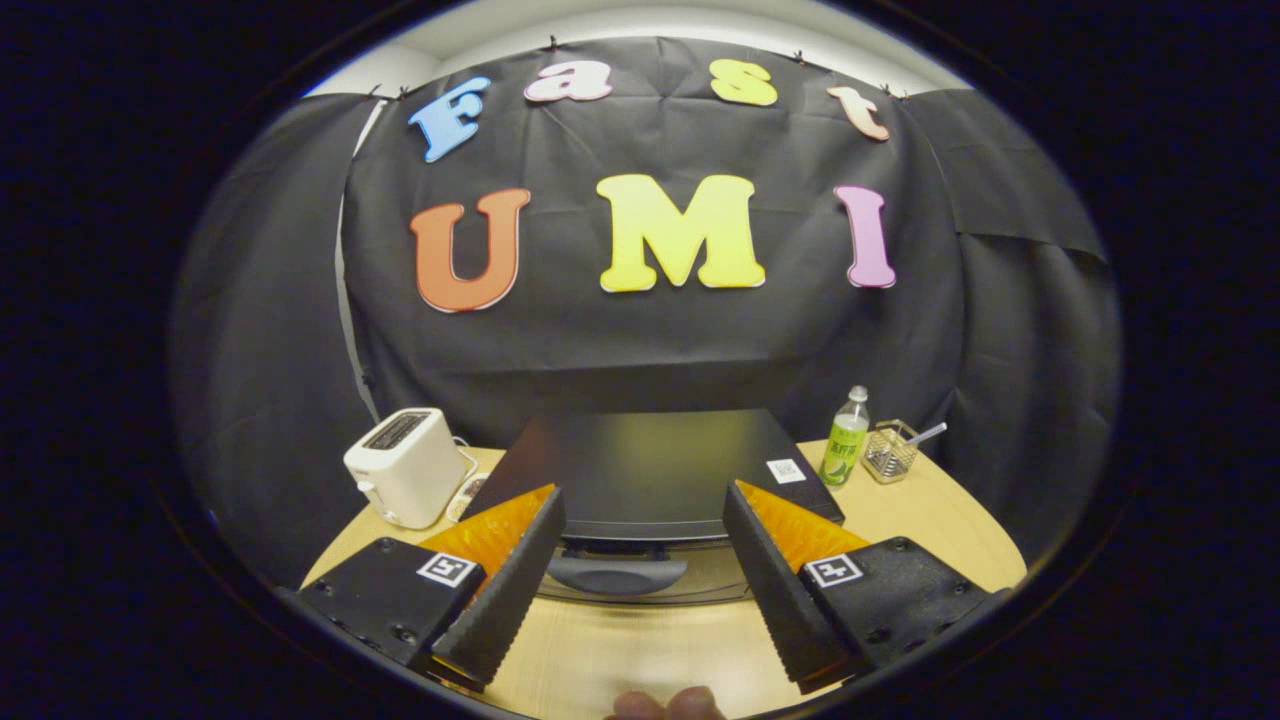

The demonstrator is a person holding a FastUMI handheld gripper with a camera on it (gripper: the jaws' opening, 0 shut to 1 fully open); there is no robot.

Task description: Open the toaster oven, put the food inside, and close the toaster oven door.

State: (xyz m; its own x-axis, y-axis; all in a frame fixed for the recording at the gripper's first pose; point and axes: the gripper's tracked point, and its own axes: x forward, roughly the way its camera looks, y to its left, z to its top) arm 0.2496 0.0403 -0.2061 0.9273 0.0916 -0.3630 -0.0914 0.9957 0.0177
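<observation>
the gripper [640, 560] hangs with its two fingers spread wide, gripping nothing, above a pale wooden table [930, 520]. just ahead, between the fingers, sits one black toaster oven [650, 465], door closed, handle [617, 573] nearest. one white toaster [405, 465] stands far left; one green-labelled bottle [846, 438] and one wire basket [889, 453] stand far right. black cloth walls the booth behind.

Black toaster oven [650, 470] on pale wood-grain worktop [930, 520]; white toaster [405, 465]; clear bottle [846, 440] with green label; silver wire basket [888, 452].
</observation>
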